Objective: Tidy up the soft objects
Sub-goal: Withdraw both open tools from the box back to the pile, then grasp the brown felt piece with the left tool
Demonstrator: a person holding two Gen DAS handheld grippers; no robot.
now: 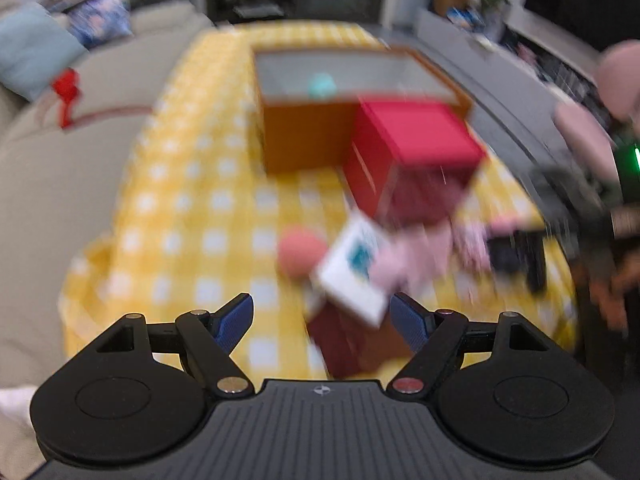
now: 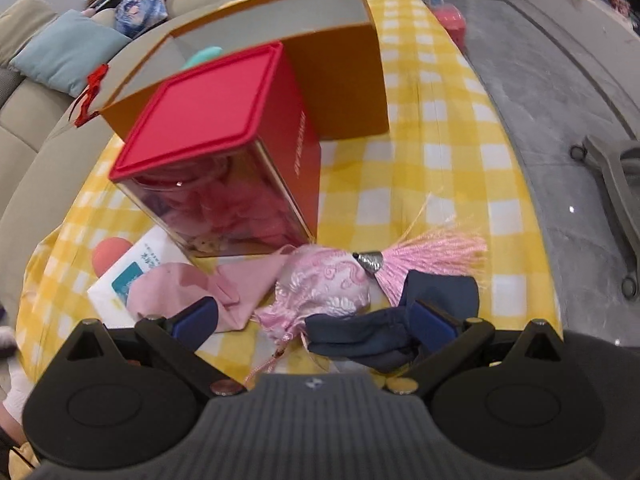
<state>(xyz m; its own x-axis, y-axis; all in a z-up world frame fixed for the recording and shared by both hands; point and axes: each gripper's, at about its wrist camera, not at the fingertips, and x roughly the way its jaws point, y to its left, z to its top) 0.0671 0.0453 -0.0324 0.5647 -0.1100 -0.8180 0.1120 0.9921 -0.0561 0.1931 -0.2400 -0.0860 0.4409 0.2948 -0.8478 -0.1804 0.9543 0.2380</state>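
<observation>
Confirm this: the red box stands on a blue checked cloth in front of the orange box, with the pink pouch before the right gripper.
One thing is wrong: the cloth is yellow checked, not blue, as the right wrist view shows. The rest holds: the red box stands in front of the orange box, with the pink pouch before the right gripper.

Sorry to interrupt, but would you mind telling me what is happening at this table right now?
A person is sorting soft items on a yellow checked tablecloth with two handheld grippers. The right gripper is open above a pink brocade pouch and a dark navy pouch. The left gripper is open too, holding nothing. A red box stands before an open orange box.
</observation>
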